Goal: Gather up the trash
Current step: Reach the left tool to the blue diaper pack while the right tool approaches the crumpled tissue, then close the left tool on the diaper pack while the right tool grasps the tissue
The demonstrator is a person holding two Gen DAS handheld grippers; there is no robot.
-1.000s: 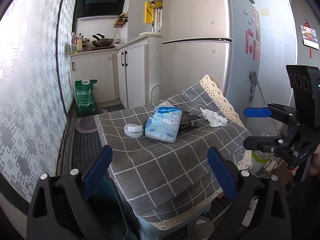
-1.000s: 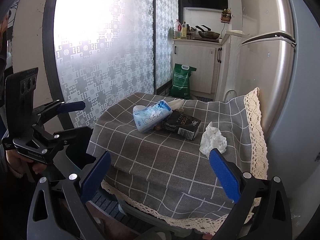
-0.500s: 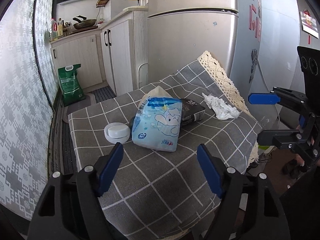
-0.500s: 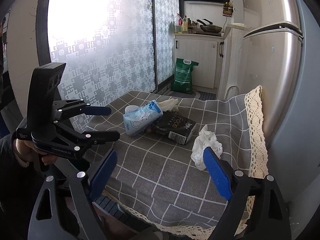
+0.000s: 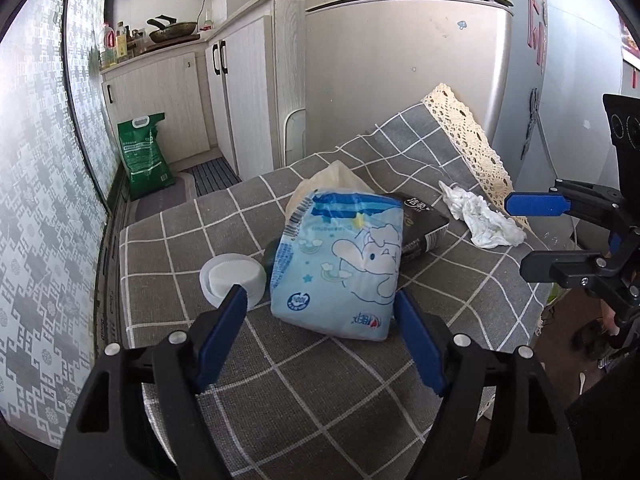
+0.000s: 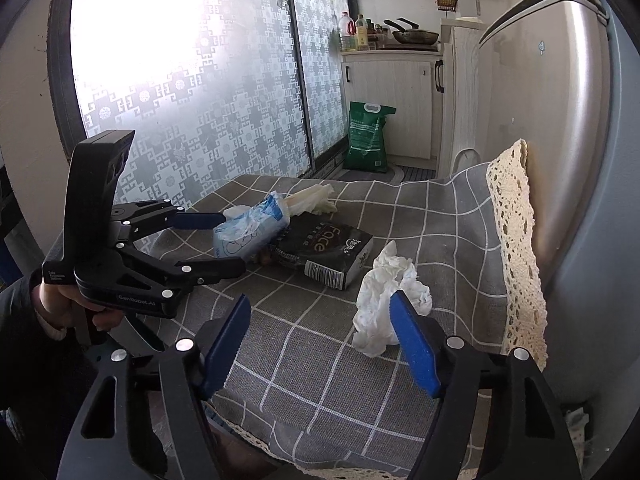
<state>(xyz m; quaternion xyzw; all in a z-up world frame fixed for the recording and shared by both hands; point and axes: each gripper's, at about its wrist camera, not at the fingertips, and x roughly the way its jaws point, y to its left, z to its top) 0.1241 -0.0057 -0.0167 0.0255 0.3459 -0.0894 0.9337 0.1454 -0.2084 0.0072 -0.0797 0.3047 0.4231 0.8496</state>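
Note:
A light blue tissue pack (image 5: 340,264) lies on the grey checked tablecloth (image 5: 328,392). My left gripper (image 5: 320,316) is open, its blue pads level with the pack's near end on either side. A crumpled white tissue (image 6: 390,300) lies near the cloth's lace edge; my right gripper (image 6: 320,324) is open, its right pad in front of the tissue. A black packet (image 6: 324,252) lies between the pack (image 6: 250,230) and the tissue. A white round lid (image 5: 233,278) sits left of the pack. The tissue (image 5: 482,220) and the right gripper (image 5: 548,232) also show in the left wrist view.
A silver fridge (image 5: 404,64) stands right behind the table, white cabinets (image 5: 244,92) beside it. A green sack (image 5: 144,156) stands on the floor by the patterned glass door (image 6: 192,92). A cream cloth or bag (image 6: 312,200) lies behind the pack.
Both grippers have moved forward and down over the table. The left now brackets the near end of the blue pack; the right has come up to the crumpled tissue.

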